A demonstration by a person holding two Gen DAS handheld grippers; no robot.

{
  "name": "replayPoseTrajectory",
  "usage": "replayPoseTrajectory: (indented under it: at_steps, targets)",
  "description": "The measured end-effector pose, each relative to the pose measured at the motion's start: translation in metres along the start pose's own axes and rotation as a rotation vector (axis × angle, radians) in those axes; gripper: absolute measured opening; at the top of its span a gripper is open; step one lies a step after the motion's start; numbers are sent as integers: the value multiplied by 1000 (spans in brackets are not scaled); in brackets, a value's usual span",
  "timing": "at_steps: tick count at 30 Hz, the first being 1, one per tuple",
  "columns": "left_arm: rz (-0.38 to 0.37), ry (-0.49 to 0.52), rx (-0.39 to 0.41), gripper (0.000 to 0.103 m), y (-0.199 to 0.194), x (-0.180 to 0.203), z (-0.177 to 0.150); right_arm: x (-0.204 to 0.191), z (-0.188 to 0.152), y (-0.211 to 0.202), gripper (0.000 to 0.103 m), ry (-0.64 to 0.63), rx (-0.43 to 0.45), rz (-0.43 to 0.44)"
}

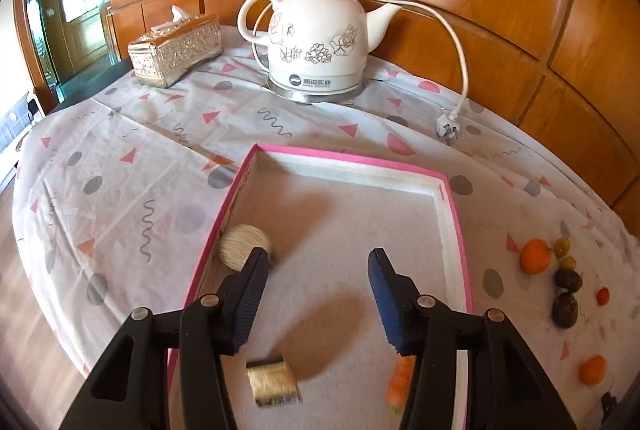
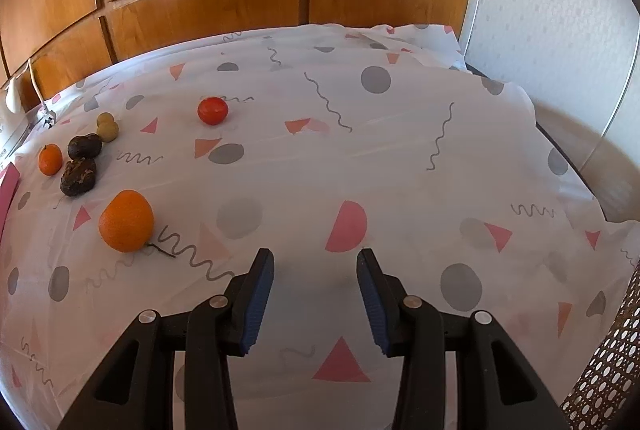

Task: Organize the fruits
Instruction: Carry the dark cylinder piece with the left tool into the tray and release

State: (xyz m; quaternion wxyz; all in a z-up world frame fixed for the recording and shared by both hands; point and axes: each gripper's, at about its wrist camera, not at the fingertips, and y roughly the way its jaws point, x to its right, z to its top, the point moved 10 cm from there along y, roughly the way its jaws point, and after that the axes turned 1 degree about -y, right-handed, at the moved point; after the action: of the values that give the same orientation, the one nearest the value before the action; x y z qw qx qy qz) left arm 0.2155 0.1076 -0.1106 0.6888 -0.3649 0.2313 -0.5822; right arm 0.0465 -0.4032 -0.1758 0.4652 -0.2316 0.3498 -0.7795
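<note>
Here my left tongs (image 1: pixel 318 262) hang with jaws apart over the pink-rimmed tray (image 1: pixel 454 214), nothing between them. Inside the tray I see a pale ball (image 1: pixel 240 244) at the left wall, a small gold block (image 1: pixel 274 382) near me and something orange (image 1: pixel 400 378), blurred. My right tongs (image 2: pixel 316 262) are also apart and empty above the patterned cloth (image 2: pixel 400 150). On this cloth, far left, lie a big orange (image 2: pixel 126 220), a small orange (image 2: pixel 50 159), two dark fruits (image 2: pixel 80 166), two greenish ones (image 2: pixel 107 126) and a red tomato (image 2: pixel 212 110).
</note>
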Motion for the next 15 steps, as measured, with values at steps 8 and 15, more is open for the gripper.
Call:
replayPoseTrajectory:
  at_steps: [8,15]
  targets:
    - [-29,21,36,52,-40,12,-30,-1,-4,1,44,-5,-5,4]
    - [-49,39,77,55,-69,18,-45,-3,-5,0,44,-5,-6,14]
